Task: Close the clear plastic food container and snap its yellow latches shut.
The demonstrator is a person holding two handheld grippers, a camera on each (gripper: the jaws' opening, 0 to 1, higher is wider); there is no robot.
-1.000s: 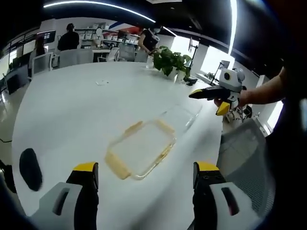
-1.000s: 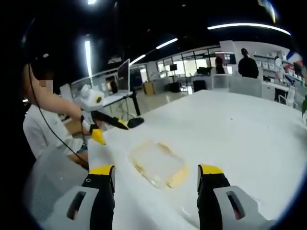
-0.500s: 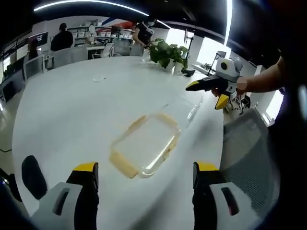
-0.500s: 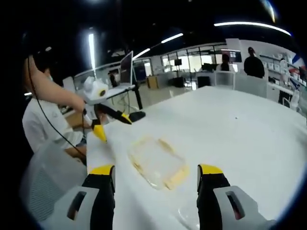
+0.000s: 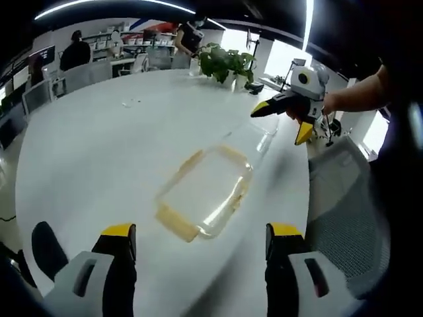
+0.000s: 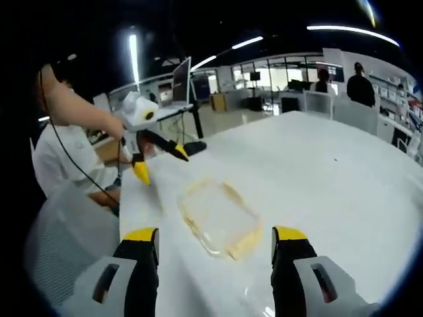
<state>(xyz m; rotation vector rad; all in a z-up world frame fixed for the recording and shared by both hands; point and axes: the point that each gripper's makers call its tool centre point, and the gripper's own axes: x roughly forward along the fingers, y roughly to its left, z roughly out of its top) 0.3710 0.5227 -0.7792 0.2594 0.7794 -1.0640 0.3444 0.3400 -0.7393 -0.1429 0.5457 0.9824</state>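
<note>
Both cameras are drifting closer to the work since a second ago, so the container is sitting slightly larger in each view, while it is not itself shifting on the desk.

Taking things by size: the big white desk (image 5: 99,152) is carrying everything, and behind it the office is stretching away with people standing at the far side. A leafy plant (image 5: 221,63) is standing at the desk's far edge. A dark chair back (image 5: 46,241) is showing near the left gripper's side.

The clear plastic container (image 5: 205,191) is lying flat on the desk between the two grippers — its yellow latches (image 5: 175,222) are hanging at the edges, not yet snapped, as far as the blur allows. A second clear piece (image 5: 254,139), perhaps the other half, is lying just beyond it.

The left gripper (image 5: 201,241) is hovering above the near end, jaws spread wide and holding nothing, probably lining up for a press. The right gripper (image 6: 215,247) is doing the same from the opposite side — jaws apart, empty.
</note>
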